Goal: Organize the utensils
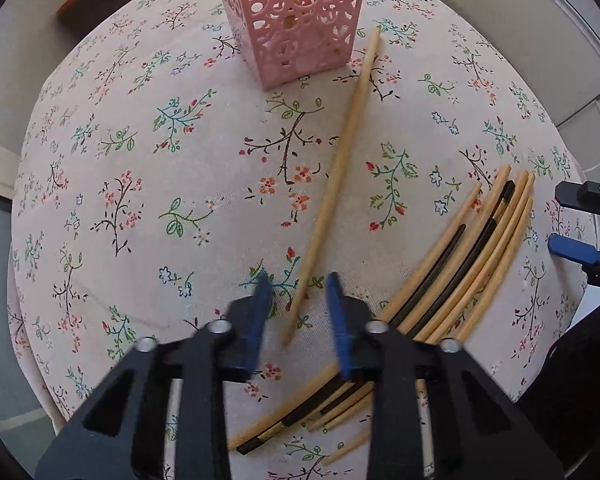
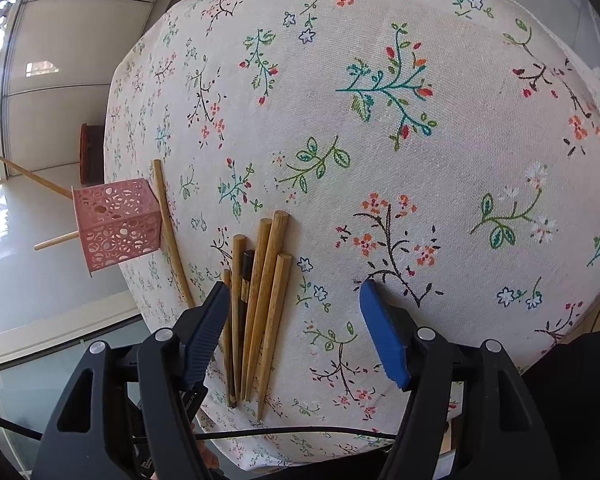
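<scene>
Table (image 2: 460, 80) wears flowery cloth, pale tiled floor (image 2: 60, 60) around. Pink holder (image 2: 116, 228) holds sticks. Left hand-held gripper (image 1: 298, 292) jaws apart around lone chopstick (image 1: 340, 168); right hand-held gripper (image 2: 294, 300) released.

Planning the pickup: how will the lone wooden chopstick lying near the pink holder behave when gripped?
The lone chopstick looks round and tapered, so it may roll if nudged. It is thin, plain wood: probably light and stiff, unlikely to bend.

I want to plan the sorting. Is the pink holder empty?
Not empty. In the right wrist view, two wooden sticks poke out of the top of the pink holder.
</scene>
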Demonstrator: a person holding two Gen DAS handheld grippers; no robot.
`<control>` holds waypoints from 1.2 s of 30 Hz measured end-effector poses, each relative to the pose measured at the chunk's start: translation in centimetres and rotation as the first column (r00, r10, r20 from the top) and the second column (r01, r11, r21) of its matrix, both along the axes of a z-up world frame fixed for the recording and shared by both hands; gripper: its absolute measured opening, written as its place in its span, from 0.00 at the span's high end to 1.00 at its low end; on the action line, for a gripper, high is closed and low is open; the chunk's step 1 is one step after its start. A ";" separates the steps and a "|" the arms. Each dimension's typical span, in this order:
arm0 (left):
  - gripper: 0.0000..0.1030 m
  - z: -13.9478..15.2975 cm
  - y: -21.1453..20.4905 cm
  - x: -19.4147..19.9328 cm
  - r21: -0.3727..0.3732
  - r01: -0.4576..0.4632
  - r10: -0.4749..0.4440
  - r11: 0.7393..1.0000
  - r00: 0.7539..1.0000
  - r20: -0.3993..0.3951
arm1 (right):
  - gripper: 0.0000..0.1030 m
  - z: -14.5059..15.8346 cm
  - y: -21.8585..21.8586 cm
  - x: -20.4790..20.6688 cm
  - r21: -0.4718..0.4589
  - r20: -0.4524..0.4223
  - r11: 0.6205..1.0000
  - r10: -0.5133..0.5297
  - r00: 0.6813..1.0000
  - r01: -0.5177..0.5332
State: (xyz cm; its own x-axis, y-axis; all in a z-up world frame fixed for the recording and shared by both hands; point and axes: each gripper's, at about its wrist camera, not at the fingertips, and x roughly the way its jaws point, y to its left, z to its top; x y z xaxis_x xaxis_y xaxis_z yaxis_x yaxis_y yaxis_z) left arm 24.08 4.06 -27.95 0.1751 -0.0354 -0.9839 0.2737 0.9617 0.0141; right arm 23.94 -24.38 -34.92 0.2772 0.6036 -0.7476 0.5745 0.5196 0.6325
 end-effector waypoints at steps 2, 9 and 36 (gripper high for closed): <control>0.93 0.3 -0.1 -0.8 0.019 0.015 -0.015 1.000 1.000 -0.002 | 0.36 0.1 0.2 -0.2 -0.006 -0.002 1.000 0.003 1.000 -0.003; 0.94 3.3 1.2 -4.0 -0.019 -0.009 0.010 1.000 0.998 0.054 | 0.36 0.2 0.9 -0.7 -0.034 -0.008 0.999 0.006 1.000 -0.007; 0.96 19.3 4.3 -9.2 -0.292 -0.027 0.158 0.956 0.887 0.434 | 0.66 1.0 3.9 0.8 -0.266 -0.135 0.964 -0.058 0.989 0.020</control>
State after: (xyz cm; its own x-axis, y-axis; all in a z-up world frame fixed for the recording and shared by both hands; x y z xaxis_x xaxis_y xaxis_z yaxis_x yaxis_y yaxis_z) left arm 14.86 8.36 -8.67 0.6094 -0.2492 -0.7527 0.2100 0.9661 -0.1498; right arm 24.74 -20.51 -33.90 0.1773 0.3710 -0.9115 0.6711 0.6319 0.3877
